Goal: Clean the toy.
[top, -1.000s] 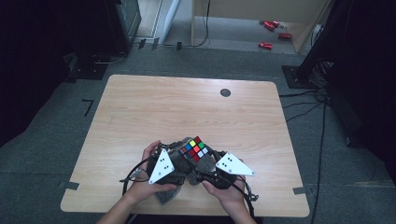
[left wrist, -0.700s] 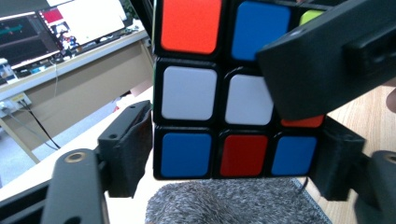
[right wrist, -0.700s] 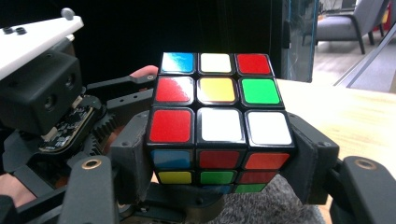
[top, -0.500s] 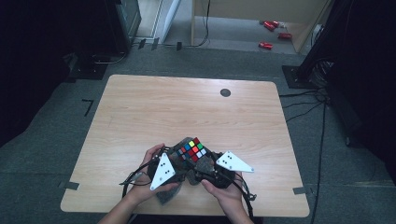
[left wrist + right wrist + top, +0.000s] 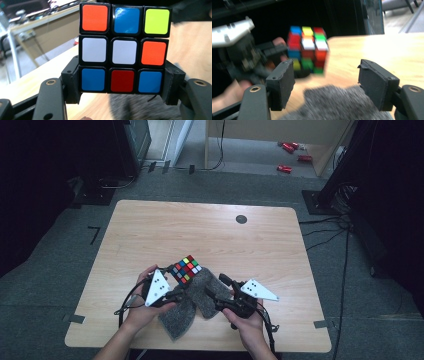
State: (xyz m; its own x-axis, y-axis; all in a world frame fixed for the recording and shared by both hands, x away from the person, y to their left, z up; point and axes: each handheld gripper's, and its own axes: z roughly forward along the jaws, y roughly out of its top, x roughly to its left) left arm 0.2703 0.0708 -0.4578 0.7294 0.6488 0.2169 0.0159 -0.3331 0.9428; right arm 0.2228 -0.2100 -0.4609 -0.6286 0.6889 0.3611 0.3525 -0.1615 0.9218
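No legible text or labels anywhere

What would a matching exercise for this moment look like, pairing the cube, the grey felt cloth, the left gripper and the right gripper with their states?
Things:
1. puzzle cube
2. grey felt cloth
3. left gripper
4. right gripper

States:
A. fingers apart, nothing between them
B. lies flat on the table
C. held clear above the cloth
D. fingers clamped on the bottom row of a cube

Pairs: 1-C, 2-B, 3-D, 4-A
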